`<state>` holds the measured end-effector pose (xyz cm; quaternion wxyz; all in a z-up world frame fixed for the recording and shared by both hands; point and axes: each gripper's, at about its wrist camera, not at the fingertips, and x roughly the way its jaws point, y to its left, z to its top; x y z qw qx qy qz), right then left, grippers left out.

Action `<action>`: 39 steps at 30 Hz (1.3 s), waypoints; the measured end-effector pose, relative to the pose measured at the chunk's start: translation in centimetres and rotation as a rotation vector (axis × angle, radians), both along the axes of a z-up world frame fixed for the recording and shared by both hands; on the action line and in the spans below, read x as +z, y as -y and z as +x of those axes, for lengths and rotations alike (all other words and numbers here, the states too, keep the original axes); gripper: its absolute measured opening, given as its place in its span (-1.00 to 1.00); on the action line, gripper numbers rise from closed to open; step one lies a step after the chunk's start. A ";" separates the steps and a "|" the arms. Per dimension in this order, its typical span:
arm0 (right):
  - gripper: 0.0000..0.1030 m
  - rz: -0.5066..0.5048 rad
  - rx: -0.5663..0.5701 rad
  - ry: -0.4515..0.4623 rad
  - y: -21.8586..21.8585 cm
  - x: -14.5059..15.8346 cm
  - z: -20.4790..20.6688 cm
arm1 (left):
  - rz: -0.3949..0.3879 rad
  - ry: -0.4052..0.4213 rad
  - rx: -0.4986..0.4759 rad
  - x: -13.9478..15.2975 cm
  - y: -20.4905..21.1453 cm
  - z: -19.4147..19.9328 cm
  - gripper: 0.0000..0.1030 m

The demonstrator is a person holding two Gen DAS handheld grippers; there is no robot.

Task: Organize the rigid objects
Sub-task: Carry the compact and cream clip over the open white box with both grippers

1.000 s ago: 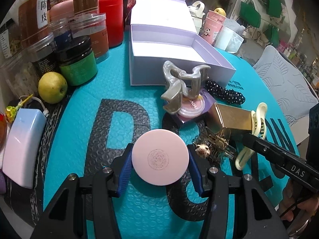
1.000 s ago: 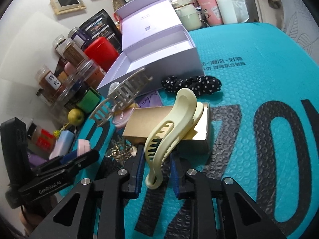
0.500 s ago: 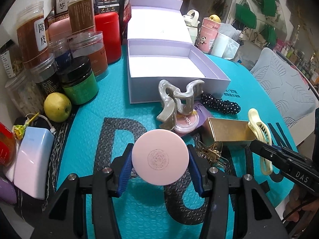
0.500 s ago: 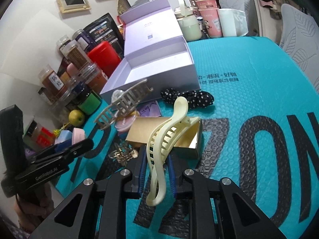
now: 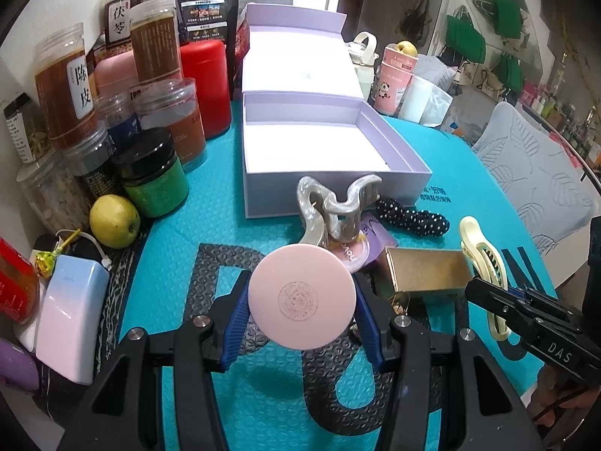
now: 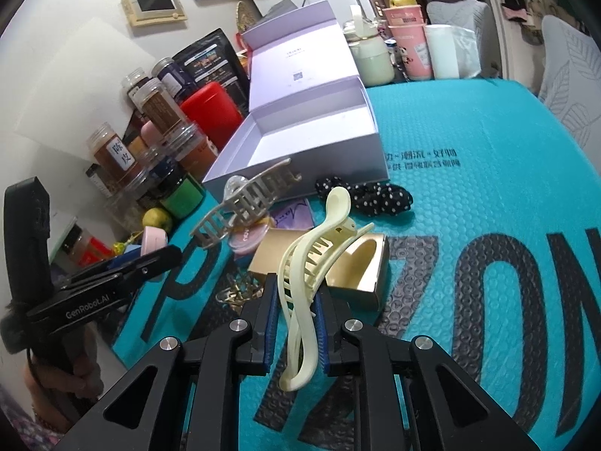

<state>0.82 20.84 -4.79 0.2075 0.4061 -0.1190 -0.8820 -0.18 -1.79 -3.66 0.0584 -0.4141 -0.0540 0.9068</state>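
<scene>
Left tongs [image 5: 302,317]: closed on a round, flat, pale pink compact [image 5: 302,297] with a faint embossed medallion at the centre of its lid; blue-padded fingers [image 5: 234,323] press its two edges, and it is held above the desk.

Right tongs [image 6: 295,323]: closed narrowly on a cream-yellow plastic claw hair clip [image 6: 311,263], long and curved, with a looped top end and rows of teeth; the grip is on its lower half, and the clip stands nearly upright above the desk.

Desk covering: teal bubble-textured mat [image 5: 210,203] with large black lettering.

Open lavender cardboard gift box [image 5: 319,150]: white inside, hinged lid standing up behind it, at the far middle of the mat.

In front of the box, clustered: a grey-beige marbled claw clip [image 5: 334,206] resting on a pink round case; a black white-dotted fabric scrunchie [image 5: 413,218]; a gold cardboard sleeve [image 5: 424,270], open at one end.

Left edge of desk: plastic jars with brown contents, a red canister [image 5: 204,86], a green jar with a black lid, a yellow-green apple [image 5: 112,221].
</scene>
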 end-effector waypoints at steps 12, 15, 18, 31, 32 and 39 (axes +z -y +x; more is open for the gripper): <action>-0.67 0.019 0.069 -0.028 0.9 2.2 -1.6 | -0.040 -0.056 -0.021 2.5 -0.6 -1.3 -0.01; -0.67 0.030 0.084 -0.031 1.2 2.9 -2.4 | -0.046 -0.058 -0.027 2.9 -0.7 -2.1 -0.01; -0.67 0.027 0.105 -0.026 1.4 3.3 -3.2 | -0.053 -0.060 -0.032 3.2 -0.9 -3.0 -0.01; -0.67 0.051 0.156 -0.047 1.1 6.0 -8.2 | -0.051 -0.084 -0.038 5.3 -0.6 -8.4 -0.01; -0.67 0.054 0.158 -0.050 1.0 6.2 -8.6 | -0.051 -0.084 -0.038 5.4 -0.6 -8.9 -0.01; -0.67 0.071 0.170 -0.066 0.7 7.3 -11.9 | -0.034 -0.078 -0.046 6.0 -0.5 -12.4 -0.01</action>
